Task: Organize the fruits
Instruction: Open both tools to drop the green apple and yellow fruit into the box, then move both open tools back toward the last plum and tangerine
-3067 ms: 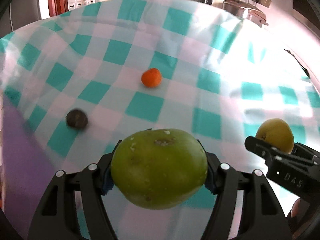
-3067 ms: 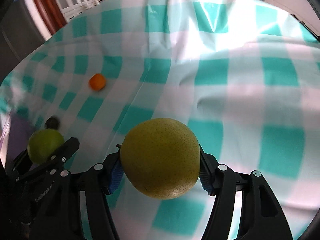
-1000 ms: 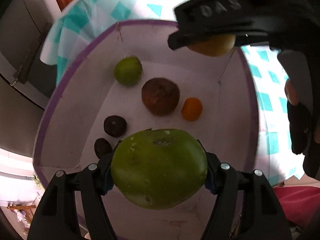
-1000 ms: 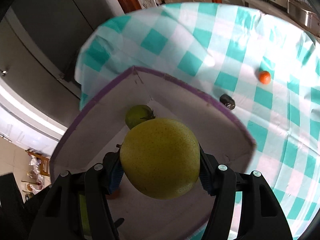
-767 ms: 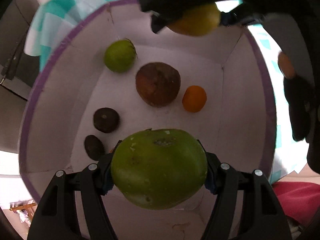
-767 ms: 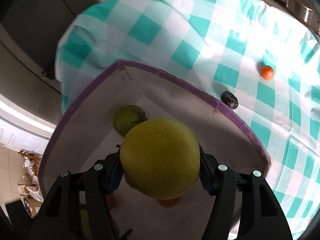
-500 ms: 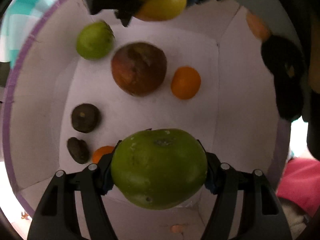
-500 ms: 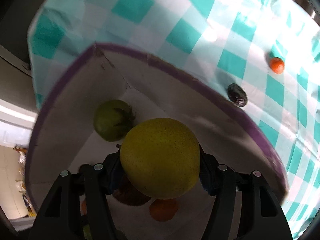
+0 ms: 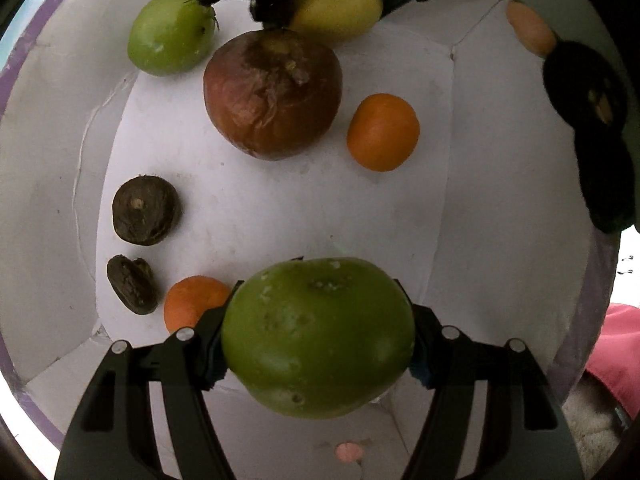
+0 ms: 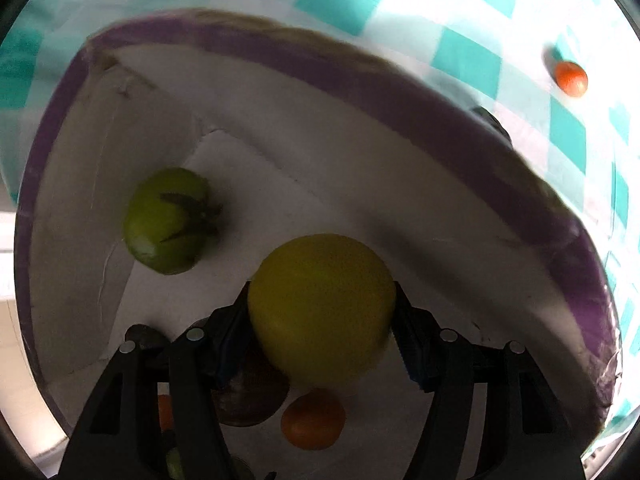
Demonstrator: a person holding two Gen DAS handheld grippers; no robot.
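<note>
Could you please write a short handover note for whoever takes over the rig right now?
Left gripper: shut on the green fruit, inside the box, not yet released.
Right gripper: jaws opening around the yellow pear, low over the box floor; the gap on its right side suggests the release is underway.
In the box: a brown fruit, a small green fruit, two oranges, two dark fruits.
Left: release both, then fetch the orange and the dark fruit on the checked cloth.

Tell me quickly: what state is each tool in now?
Left tool: closed on the big green round fruit.
Right tool: opening around the yellow round pear.
</note>
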